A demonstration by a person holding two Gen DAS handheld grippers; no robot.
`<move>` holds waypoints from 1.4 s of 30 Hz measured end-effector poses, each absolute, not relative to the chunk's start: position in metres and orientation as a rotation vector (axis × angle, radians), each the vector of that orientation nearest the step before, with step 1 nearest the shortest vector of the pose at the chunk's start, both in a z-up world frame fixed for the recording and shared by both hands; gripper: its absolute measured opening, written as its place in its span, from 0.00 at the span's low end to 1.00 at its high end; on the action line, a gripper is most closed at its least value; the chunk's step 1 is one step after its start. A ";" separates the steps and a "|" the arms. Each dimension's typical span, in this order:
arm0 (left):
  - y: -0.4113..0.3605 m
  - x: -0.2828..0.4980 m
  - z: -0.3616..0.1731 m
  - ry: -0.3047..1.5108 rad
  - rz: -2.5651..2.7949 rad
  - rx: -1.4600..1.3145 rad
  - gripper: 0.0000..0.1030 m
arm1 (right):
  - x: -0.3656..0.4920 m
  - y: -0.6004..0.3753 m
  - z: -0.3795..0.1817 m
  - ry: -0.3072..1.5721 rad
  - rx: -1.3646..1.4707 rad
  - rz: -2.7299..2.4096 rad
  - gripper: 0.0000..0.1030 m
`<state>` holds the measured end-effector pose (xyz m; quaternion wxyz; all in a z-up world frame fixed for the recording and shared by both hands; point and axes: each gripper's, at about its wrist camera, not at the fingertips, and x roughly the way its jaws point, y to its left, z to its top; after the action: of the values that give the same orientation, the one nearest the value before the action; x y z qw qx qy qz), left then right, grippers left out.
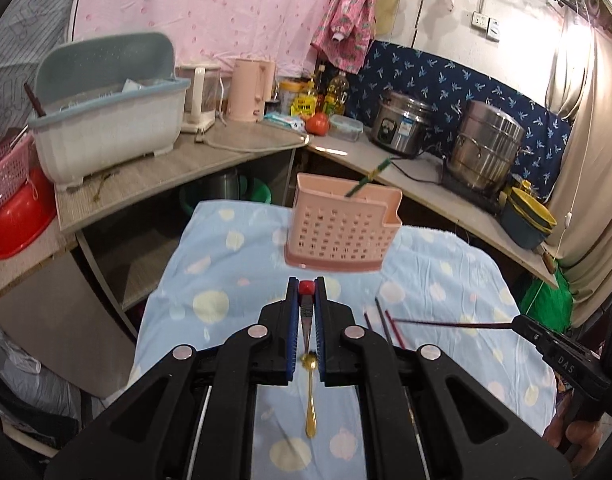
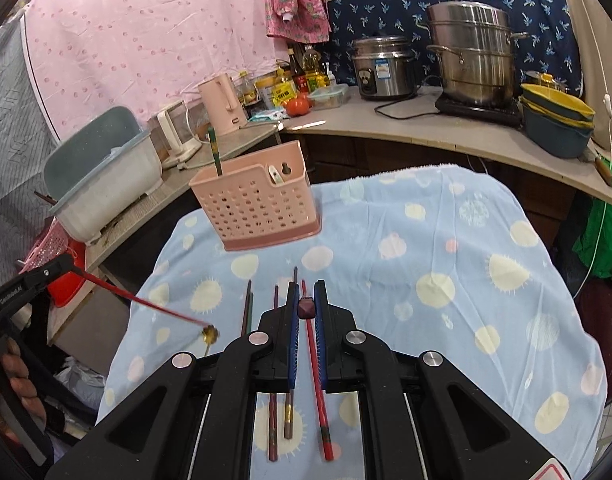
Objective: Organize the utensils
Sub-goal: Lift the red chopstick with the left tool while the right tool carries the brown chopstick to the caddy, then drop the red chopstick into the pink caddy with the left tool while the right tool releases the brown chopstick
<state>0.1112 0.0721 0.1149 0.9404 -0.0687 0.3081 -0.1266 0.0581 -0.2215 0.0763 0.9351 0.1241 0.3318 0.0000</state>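
L gripper [image 1: 307, 292] grips red chopstick [image 2: 146, 303]; R gripper [image 2: 307, 300] grips dark chopstick [image 1: 445, 323].

Black left gripper [image 1: 306, 288], right gripper [image 2: 306, 292]: blue pads, silver rivets.

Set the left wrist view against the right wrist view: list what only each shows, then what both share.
Left wrist only: the wall socket, and the right claw side-on, shut on a dark red chopstick.
Right wrist only: the white spoon in the pink utensil holder, and the left claw side-on, shut on a red-handled spoon.
Both: the holder, its green chopstick, the spotted blue cloth, the rice cooker.
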 end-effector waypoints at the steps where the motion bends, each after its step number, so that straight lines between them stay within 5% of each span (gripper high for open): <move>1: 0.071 0.113 0.118 0.621 -0.259 -0.136 0.07 | 0.061 -0.222 0.081 0.670 0.251 -0.001 0.07; 27: 0.040 0.240 0.269 0.308 -0.248 -0.116 0.07 | 0.204 -0.223 0.224 0.380 0.168 0.003 0.07; 42: 0.032 0.320 0.201 0.429 -0.234 -0.124 0.07 | 0.297 -0.210 0.171 0.482 0.172 0.022 0.07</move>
<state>0.3197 0.0318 0.2008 0.9684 -0.0616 0.2121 -0.1157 0.2970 -0.2097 0.1714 0.9674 0.0853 0.2384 0.0110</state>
